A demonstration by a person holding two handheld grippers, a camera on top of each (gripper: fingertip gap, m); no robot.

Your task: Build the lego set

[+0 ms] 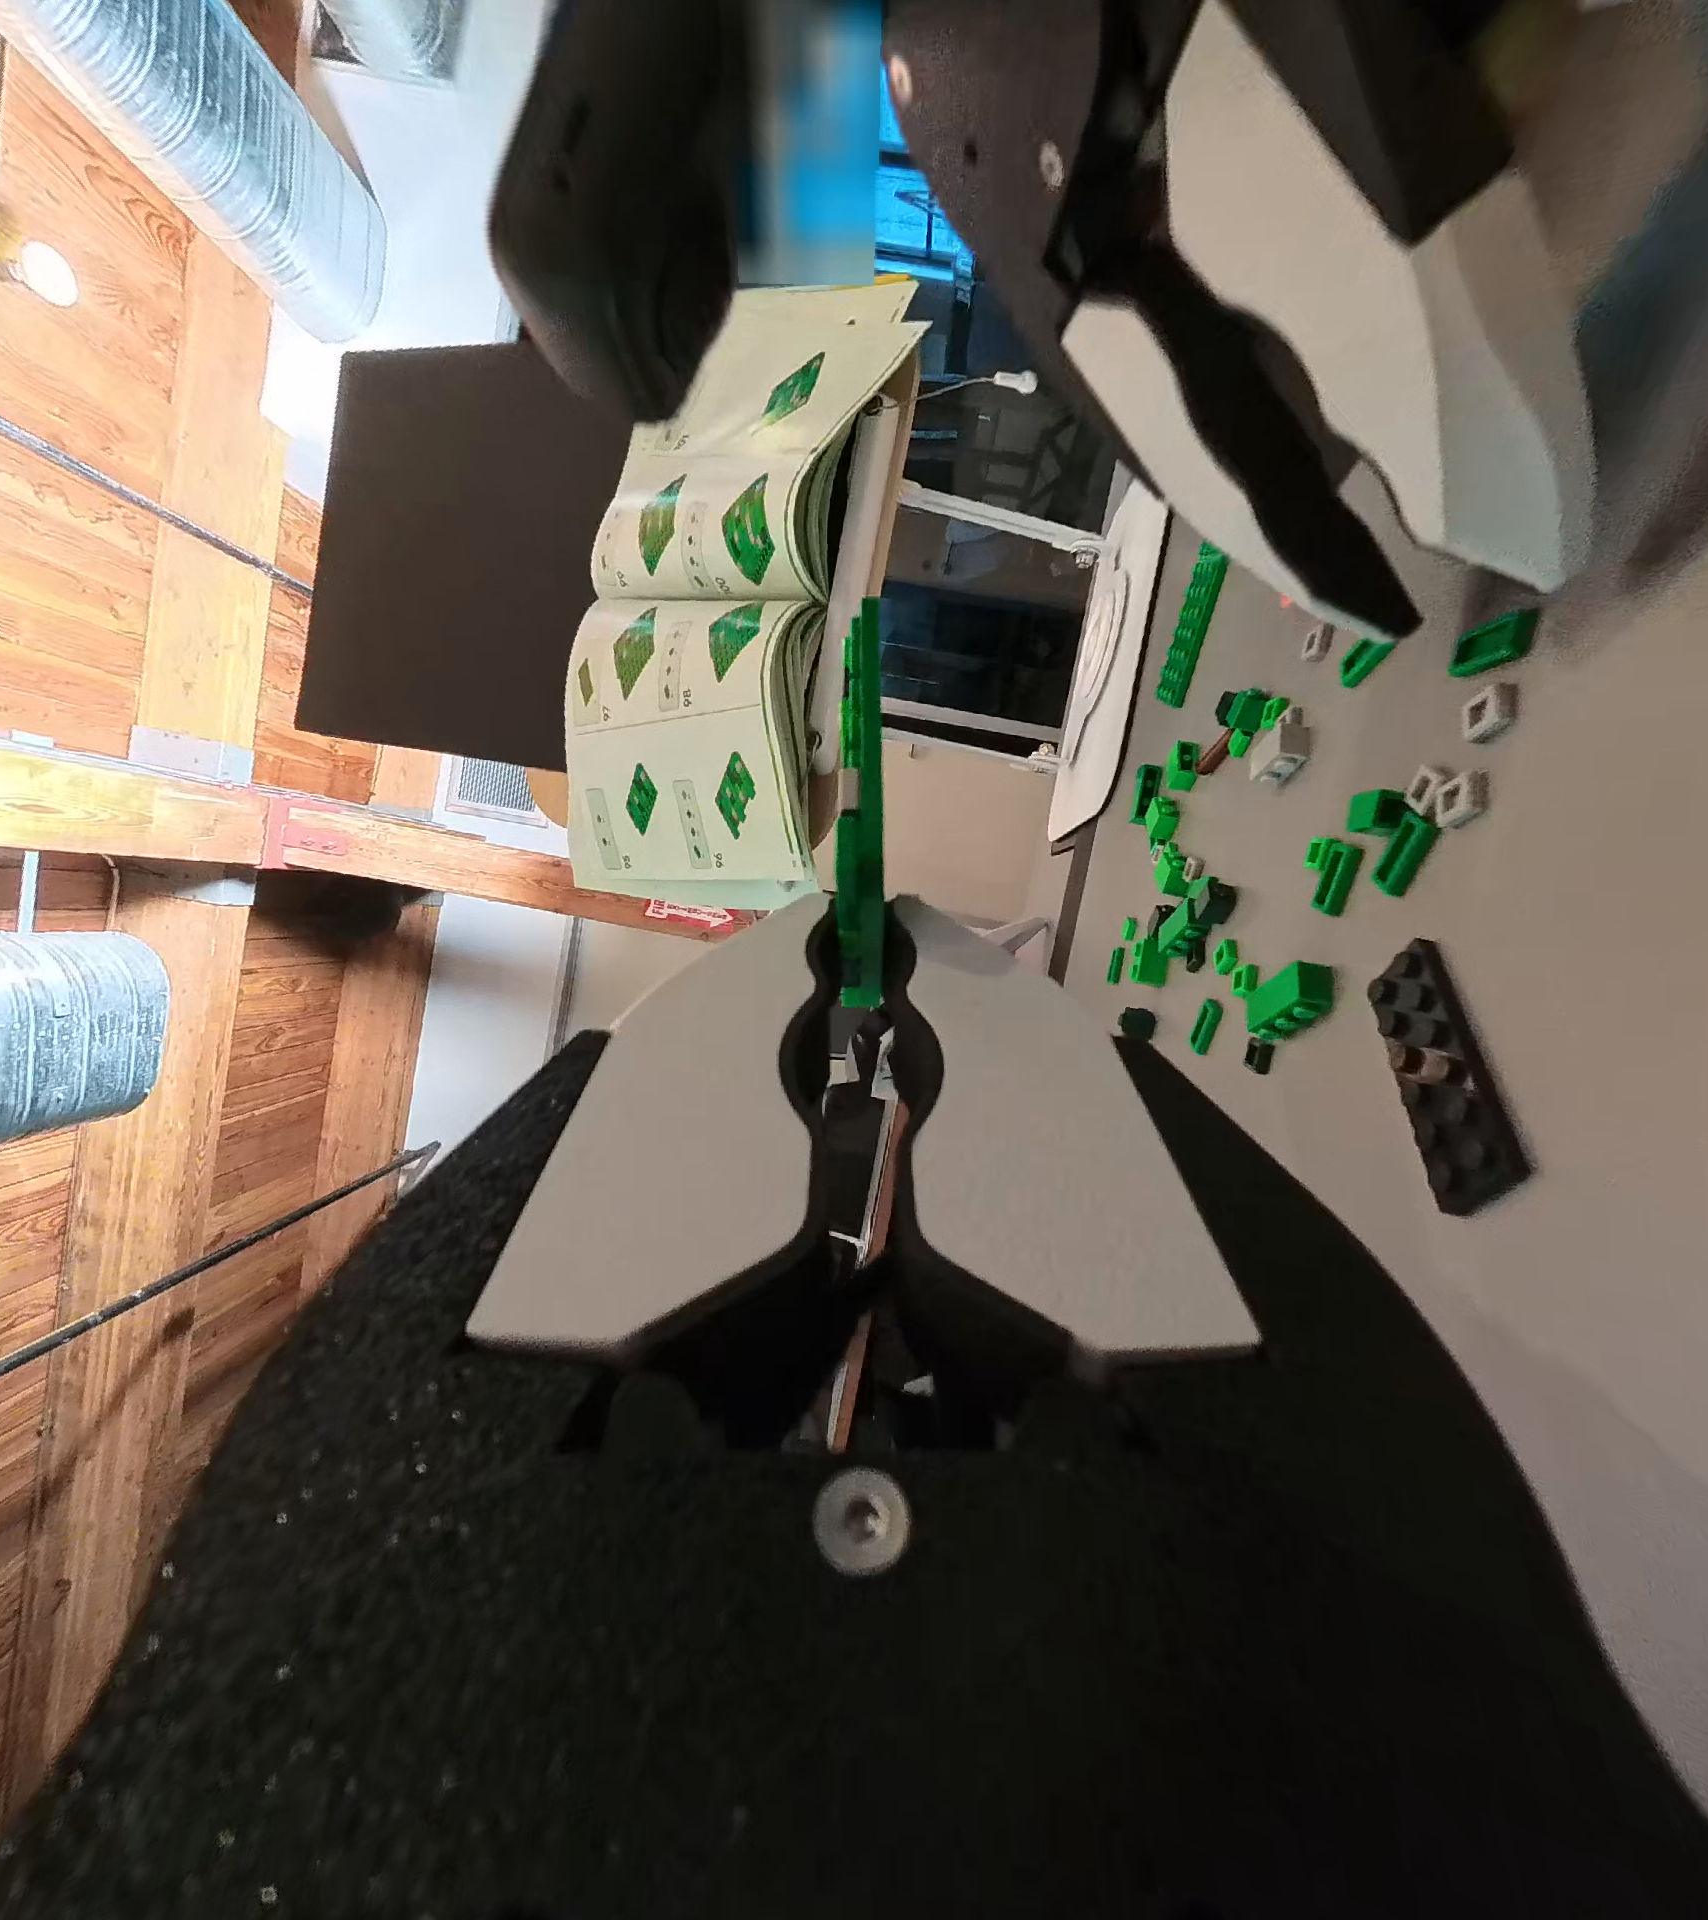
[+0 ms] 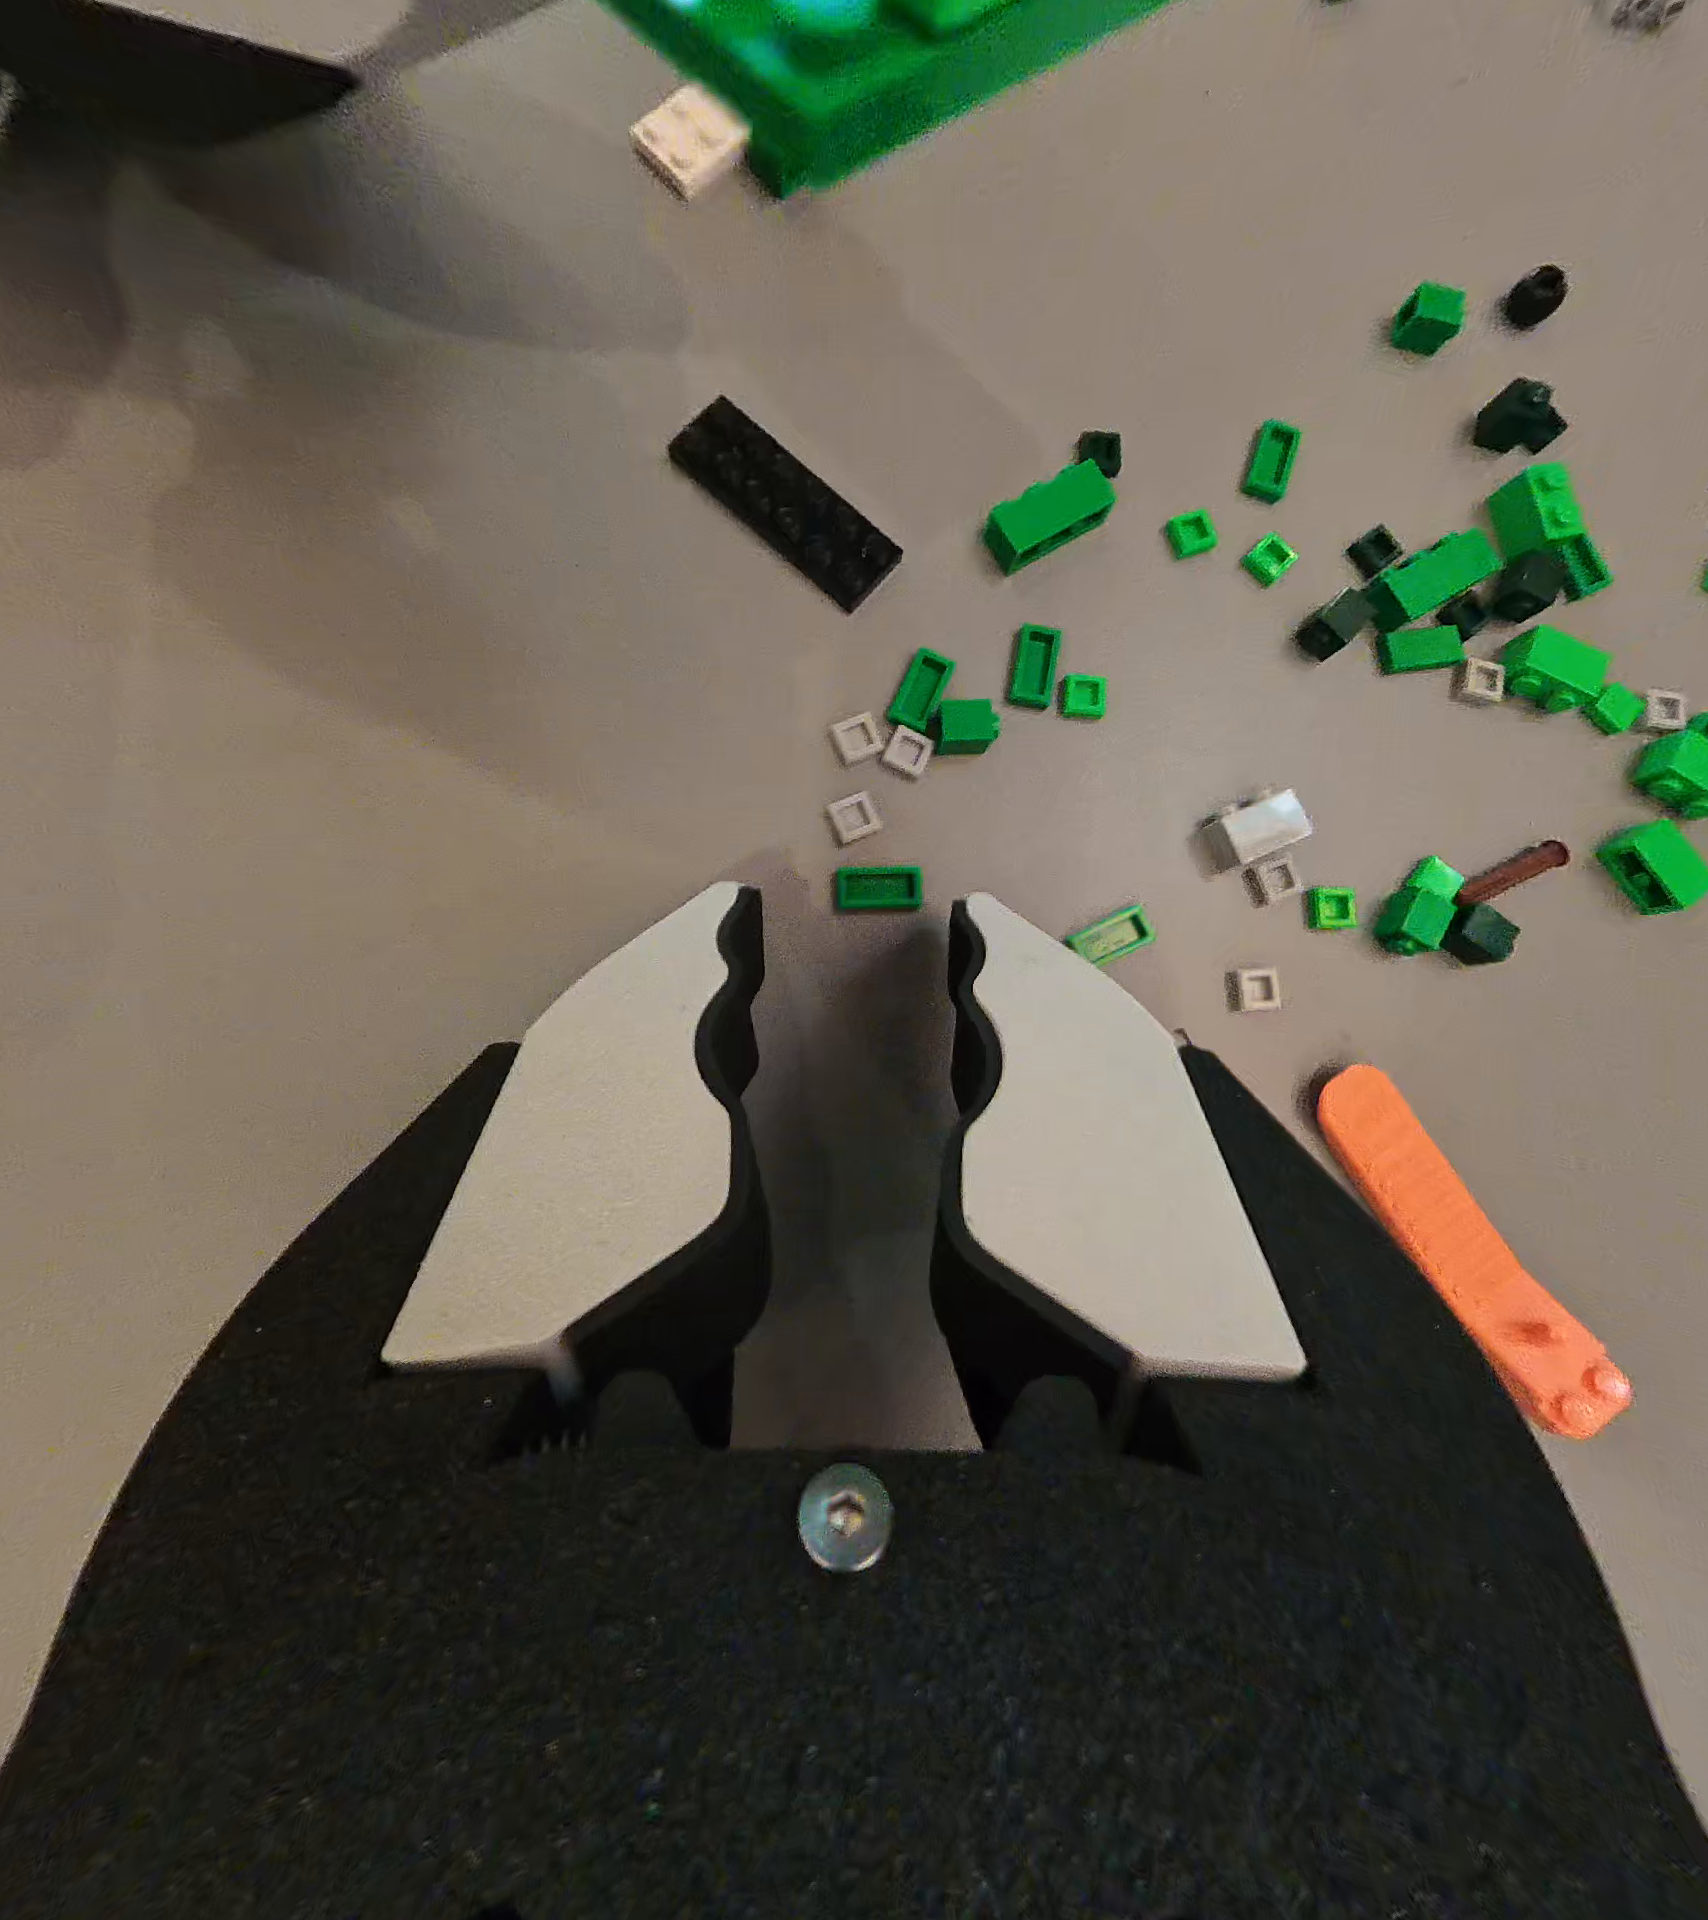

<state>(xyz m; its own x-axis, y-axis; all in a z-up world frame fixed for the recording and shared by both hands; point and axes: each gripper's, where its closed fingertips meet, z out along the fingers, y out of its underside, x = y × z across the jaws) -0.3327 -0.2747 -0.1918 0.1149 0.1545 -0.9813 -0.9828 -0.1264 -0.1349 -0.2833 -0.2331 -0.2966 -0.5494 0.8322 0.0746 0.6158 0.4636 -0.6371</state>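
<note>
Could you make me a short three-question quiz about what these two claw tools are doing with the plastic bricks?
1. True or false: the right gripper is open and empty.
2. What does the left gripper clamp? A) orange plastic brick separator B) green flat brick assembly C) black studded plate
3. Fill in: the small flat green tile just ahead of the right gripper lies on the grey ____.

Key: 1 true; 2 B; 3 table.
</note>
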